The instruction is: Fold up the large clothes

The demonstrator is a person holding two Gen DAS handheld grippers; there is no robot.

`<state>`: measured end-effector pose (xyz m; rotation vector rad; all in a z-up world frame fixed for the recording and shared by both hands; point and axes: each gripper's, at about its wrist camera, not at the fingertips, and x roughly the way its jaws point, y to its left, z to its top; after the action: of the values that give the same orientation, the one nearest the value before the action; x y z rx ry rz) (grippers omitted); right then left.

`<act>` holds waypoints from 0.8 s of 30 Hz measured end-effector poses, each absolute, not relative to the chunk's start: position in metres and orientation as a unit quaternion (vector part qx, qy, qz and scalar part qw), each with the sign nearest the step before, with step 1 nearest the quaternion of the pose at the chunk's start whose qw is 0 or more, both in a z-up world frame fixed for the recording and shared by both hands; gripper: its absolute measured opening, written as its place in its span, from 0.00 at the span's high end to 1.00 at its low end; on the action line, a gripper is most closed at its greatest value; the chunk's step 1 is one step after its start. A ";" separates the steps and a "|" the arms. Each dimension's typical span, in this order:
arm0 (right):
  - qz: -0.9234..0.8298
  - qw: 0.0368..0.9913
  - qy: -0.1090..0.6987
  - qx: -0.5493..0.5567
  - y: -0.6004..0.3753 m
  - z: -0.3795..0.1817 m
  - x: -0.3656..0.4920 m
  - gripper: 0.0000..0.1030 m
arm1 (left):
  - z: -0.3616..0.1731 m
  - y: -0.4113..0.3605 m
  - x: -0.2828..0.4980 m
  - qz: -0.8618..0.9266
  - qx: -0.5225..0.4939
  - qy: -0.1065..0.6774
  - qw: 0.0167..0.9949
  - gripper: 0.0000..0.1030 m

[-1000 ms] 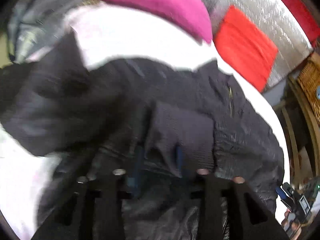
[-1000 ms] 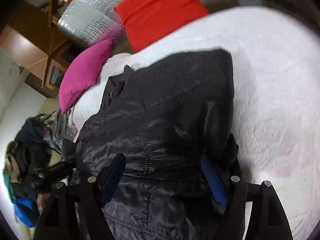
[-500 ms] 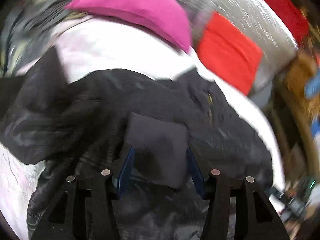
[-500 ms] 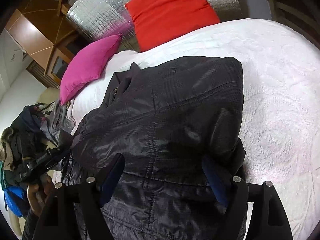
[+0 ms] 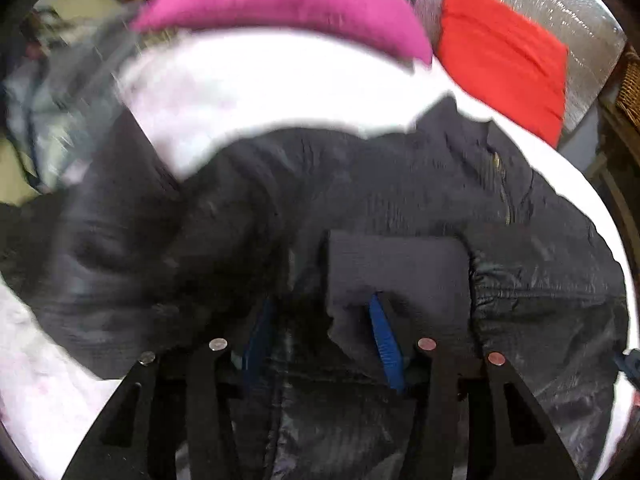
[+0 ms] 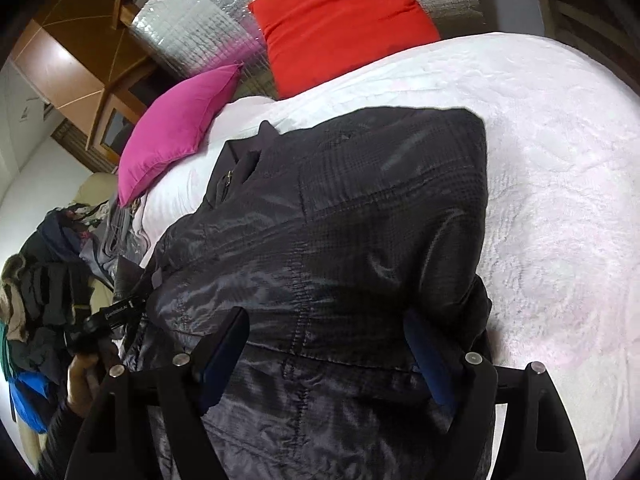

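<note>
Jacket: thin dark synthetic cloth w/ slick sheen, crinkled, faint check weave; its cuff is matt ribbed knit. Bedspread = white textured cloth, matt; pink cushion & red cushion are plain matt fabric, far panel shiny quilted silver foil. Gripper fingers: matt black plastic, blue pads, bare metal screw heads.

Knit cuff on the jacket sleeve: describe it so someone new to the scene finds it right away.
On the white bedspread lies a dark shiny jacket, below the pink cushion and red cushion. The cuff sits on the jacket just ahead of the left gripper. It is a matte, ribbed, rectangular patch, unlike the glossy, crinkled fabric around it.
</note>
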<state>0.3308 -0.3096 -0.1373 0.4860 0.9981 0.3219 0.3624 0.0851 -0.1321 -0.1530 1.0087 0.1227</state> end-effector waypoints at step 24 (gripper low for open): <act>0.130 0.866 0.427 0.226 -0.302 -0.098 0.358 0.20 | -0.109 0.018 0.337 -0.008 -0.012 0.448 0.894 0.29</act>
<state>0.3576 -0.3017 -0.0982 0.4733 0.8945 0.2726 0.3371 0.0179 -0.1093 -0.0255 0.9281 -0.0160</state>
